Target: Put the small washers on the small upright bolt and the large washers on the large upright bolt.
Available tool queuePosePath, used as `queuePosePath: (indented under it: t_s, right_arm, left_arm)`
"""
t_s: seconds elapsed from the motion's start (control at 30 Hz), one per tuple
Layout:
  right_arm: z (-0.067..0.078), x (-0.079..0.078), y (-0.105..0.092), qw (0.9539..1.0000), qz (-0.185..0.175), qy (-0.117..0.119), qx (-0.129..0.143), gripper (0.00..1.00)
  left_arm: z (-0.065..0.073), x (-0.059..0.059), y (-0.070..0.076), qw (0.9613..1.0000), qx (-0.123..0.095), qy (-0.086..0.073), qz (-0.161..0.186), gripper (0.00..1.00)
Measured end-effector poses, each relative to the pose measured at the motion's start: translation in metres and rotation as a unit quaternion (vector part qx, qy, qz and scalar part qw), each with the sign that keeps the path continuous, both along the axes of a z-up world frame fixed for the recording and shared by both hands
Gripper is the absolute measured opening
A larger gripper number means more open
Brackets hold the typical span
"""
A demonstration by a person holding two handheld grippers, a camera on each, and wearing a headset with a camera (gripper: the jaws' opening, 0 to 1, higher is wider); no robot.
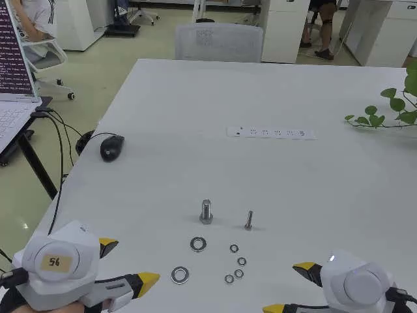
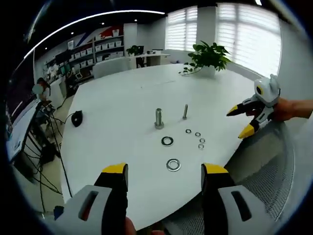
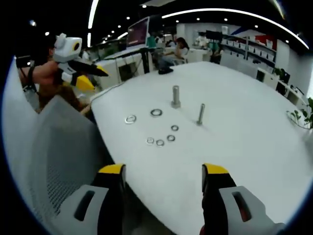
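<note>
A yellow sticker reading "56" [image 1: 55, 263] sits on the white, yellow-tipped left gripper [image 1: 130, 262], whose jaws stand wide apart with nothing between them. The white, yellow-tipped right gripper [image 1: 287, 287] is spread just as wide and holds nothing. On the white table [image 1: 195, 98] the large upright steel bolt [image 1: 206, 212] stands beside the small upright steel bolt [image 1: 249, 220]. Two large steel washers [image 1: 198, 244] lie flat nearer the person, with four small steel washers [image 1: 234, 248] just to their right (none on either bolt). The text on the laptop screen [image 1: 10, 59] is too small to read.
</note>
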State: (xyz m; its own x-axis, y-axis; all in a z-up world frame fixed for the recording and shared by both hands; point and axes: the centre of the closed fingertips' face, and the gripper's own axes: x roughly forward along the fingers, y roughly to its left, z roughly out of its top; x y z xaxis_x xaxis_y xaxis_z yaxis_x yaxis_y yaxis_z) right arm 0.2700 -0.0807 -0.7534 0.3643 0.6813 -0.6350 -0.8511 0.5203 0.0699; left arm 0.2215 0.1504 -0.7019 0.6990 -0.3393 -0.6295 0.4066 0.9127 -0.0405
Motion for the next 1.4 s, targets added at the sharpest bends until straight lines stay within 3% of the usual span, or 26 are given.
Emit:
queuePosePath:
  t_s: [0.23,0.37,1.4]
  right_arm:
    - [0.002,0.002,-0.001,1.0,-0.002,0.0,0.005,0.63]
    - [0.002,0.003,0.0,1.0,-0.002,0.001,0.005,0.63]
    - [0.004,0.006,0.002,0.9998,-0.006,0.006,0.017,0.61]
  left_arm:
    - [0.0,0.004,0.0,1.0,-0.003,0.003,-0.004,0.61]
    - [0.006,0.008,0.001,0.9996,-0.024,-0.004,0.015,0.61]
    - [0.011,0.009,-0.003,0.9994,-0.022,-0.009,0.025,0.61]
